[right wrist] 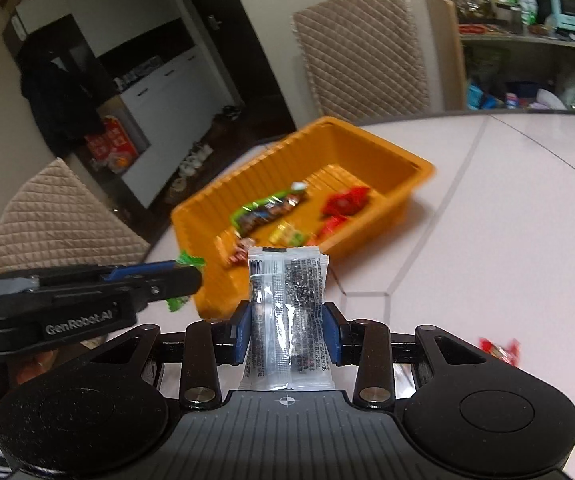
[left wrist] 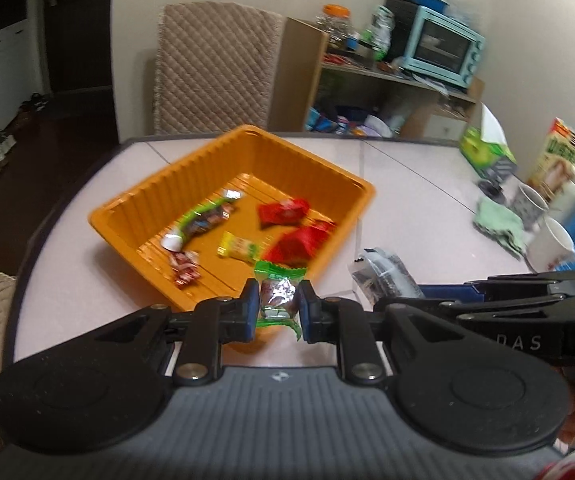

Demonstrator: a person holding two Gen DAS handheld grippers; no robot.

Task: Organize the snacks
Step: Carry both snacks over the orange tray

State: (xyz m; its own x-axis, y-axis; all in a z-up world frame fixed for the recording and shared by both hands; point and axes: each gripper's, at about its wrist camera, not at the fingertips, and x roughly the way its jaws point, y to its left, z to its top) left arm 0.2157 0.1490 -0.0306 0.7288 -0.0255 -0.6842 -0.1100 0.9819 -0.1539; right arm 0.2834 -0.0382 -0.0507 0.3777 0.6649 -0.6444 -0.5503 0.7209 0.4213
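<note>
An orange tray (left wrist: 175, 184) (right wrist: 367, 136) sits on the pale table and holds several wrapped snacks, among them two red packets (left wrist: 283, 212), a yellow one (left wrist: 239, 246) and a long green-and-dark bar (left wrist: 203, 220). My left gripper (left wrist: 277, 304) is shut on a green-wrapped candy (left wrist: 277, 294), held above the tray's near rim. My right gripper (right wrist: 287, 332) is shut on a clear packet with black contents (right wrist: 287, 304), held upright just short of the tray. In the left wrist view that packet (left wrist: 383, 276) shows to the right. The left gripper (right wrist: 183, 276) shows at left in the right wrist view.
A red wrapped candy (right wrist: 499, 350) lies on the table at right. White mugs (left wrist: 551, 240), a green cloth (left wrist: 499, 224) and boxes (left wrist: 483, 152) crowd the table's right side. Quilted chairs (left wrist: 215, 68) stand behind and left of the table. A cluttered shelf (left wrist: 407, 76) is beyond.
</note>
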